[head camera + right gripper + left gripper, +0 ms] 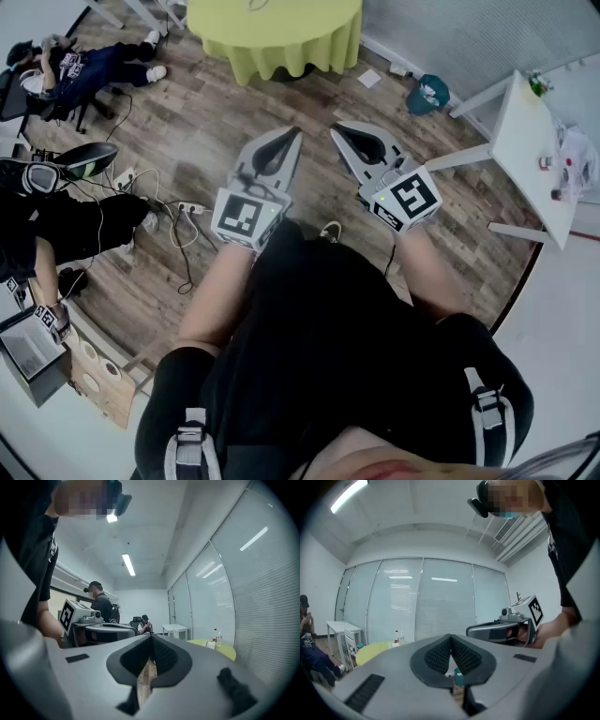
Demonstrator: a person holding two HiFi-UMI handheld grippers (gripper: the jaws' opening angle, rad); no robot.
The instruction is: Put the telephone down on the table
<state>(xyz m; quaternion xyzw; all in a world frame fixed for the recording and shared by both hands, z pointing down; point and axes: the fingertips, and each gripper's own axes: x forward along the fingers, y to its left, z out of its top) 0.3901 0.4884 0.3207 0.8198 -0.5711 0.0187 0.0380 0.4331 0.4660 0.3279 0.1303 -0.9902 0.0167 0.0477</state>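
We find no telephone in any view: not btwn the jaws, not on the floor (187, 141), and not that we can make out on either worktop. So which way it lies from the tools, and how its long axis runs, we can't tell.

The left tool (294, 132) has its jaws pressed together w/ nothing btwn them. Its own view shows the ribbed pads meeting at the tip. The right tool (336, 127) is the same, pads together and empty. Both are held about level in front of the person, side by side and a little apart.

There are 2 candidate surfaces. A yellow-green round worktop (309, 42) lies far ahead, roughly in line w/ the left tool. A white worktop (525, 141) stands to the right, on the right tool's side and, we judge, nearer to it. It carries small items (562, 164), too small to name.

Only the head view gives the layout from above, incl. the white worktop to the right. It doesn't show pad contact; the 2 gripper views do. The left gripper view adds bottles (396, 637) on the round worktop. The right gripper view adds a seated person (144, 623) at the far end of the room.
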